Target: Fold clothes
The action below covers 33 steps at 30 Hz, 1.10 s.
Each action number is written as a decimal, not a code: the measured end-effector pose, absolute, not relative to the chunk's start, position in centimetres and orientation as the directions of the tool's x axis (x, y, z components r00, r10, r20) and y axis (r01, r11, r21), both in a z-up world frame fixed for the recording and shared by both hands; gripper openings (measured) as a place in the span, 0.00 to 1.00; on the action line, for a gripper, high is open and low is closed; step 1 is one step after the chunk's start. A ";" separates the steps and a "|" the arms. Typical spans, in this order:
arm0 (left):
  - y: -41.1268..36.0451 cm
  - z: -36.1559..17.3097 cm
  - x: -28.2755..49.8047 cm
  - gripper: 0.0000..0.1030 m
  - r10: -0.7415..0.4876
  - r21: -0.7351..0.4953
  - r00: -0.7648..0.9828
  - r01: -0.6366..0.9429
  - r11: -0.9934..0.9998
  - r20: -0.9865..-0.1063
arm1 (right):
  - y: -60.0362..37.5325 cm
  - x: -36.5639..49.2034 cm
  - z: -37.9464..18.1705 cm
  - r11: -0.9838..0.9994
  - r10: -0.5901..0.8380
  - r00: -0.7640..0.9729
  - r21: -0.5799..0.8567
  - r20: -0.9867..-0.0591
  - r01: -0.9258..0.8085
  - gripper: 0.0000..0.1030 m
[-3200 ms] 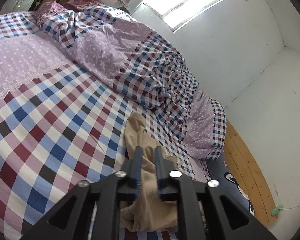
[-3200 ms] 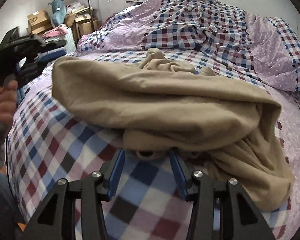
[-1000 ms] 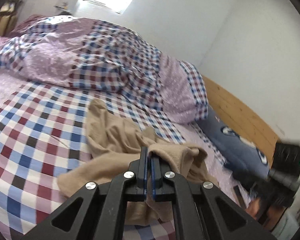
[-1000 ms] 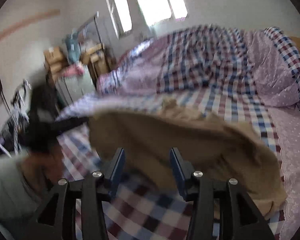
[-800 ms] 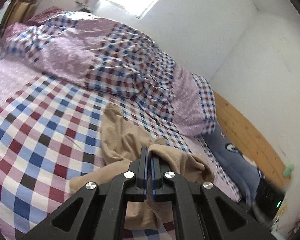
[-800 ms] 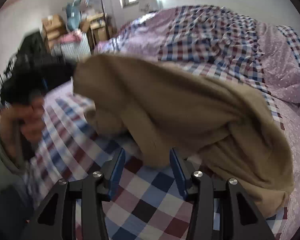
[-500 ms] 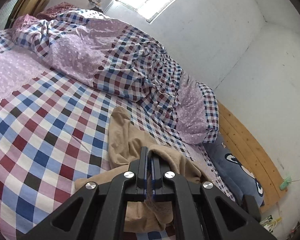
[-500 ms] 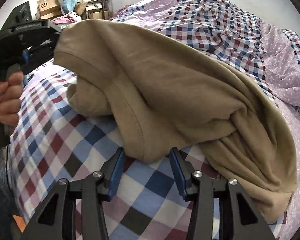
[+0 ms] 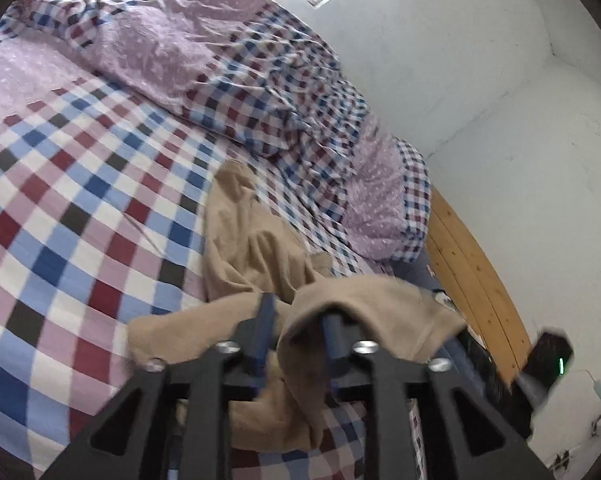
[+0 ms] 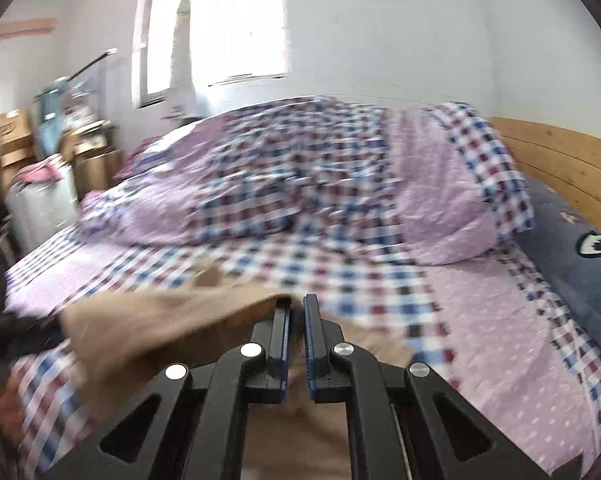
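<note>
left wrist view: checked bed sheet (image 9: 60, 216) fills the left side, a rumpled checked and lilac duvet (image 9: 236, 80) behind it along the white wall (image 9: 480, 80). tan garment (image 9: 244, 240) lies crumpled on the sheet near the middle, one end stretched toward the duvet, the near end lifted and draped over the left gripper (image 9: 296, 312). its jaws are opening – fingers (image 9: 265, 320) stand apart, a fold of the cloth hanging over the right-hand finger and down between the two; not pinched. wooden headboard (image 9: 472, 280) runs along the right, with a dark pillow (image 9: 424, 272) below it.

right wrist view, blurred: cardboard boxes (image 10: 16, 136) and clutter at far left, a bright window (image 10: 228, 28) above. the same garment (image 10: 148, 320) spans from the left edge to the right gripper (image 10: 296, 312), raised off the sheet. the fingers (image 10: 280, 332) are clenched on the garment's edge – only a narrow slit between the pads, tan cloth showing in it. duvet (image 10: 300, 176) behind, headboard (image 10: 560, 160) and pillow (image 10: 580, 240) at right.
</note>
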State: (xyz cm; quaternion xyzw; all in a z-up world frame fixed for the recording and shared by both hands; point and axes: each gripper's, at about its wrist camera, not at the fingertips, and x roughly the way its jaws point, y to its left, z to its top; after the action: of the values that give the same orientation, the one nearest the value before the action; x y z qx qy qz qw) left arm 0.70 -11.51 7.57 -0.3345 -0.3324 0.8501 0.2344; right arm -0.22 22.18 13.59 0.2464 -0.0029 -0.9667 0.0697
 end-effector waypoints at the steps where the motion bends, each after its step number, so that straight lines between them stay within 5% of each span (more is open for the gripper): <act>1: -10.9 8.1 1.0 0.49 0.636 -0.709 -0.658 -0.215 -0.671 -0.403 | 23.0 -1.8 13.7 -0.992 -0.125 -0.859 0.060 -0.496 0.110 0.05; 6: -8.0 11.1 3.4 0.80 0.684 -0.610 -0.644 -0.402 -0.683 -0.342 | 27.7 -9.9 8.2 -0.956 -0.210 -0.654 0.293 -0.727 -0.019 0.08; 8: -6.7 11.7 4.1 0.82 0.681 -0.546 -0.640 -0.449 -0.708 -0.356 | 29.1 -11.1 5.3 -0.928 -0.237 -0.584 0.358 -0.777 -0.099 0.11; 11: -4.7 11.4 4.4 0.82 0.645 -0.448 -0.622 -0.469 -0.761 -0.445 | 29.8 -8.1 5.6 -0.932 -0.198 -0.639 0.346 -0.743 -0.113 0.49; 12: -4.2 11.1 4.4 0.82 0.627 -0.419 -0.621 -0.468 -0.778 -0.471 | 30.0 -7.1 5.8 -0.933 -0.183 -0.659 0.340 -0.730 -0.117 0.53; 18: -1.8 9.4 5.0 0.82 0.544 -0.267 -0.589 -0.493 -0.828 -0.598 | 32.3 0.3 7.0 -0.947 -0.135 -0.709 0.302 -0.692 -0.114 0.64; 33: 0.9 7.0 4.5 0.81 0.428 -0.171 -0.601 -0.438 -0.883 -0.675 | 32.6 6.5 3.8 -0.976 -0.209 -0.561 0.204 -0.801 0.073 0.64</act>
State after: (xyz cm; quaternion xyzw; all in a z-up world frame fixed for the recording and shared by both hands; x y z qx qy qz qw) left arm 4.53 0.87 7.02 -0.3754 0.0061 0.8947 0.2419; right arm 6.49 32.61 3.78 0.4618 -0.0737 -0.8803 0.0800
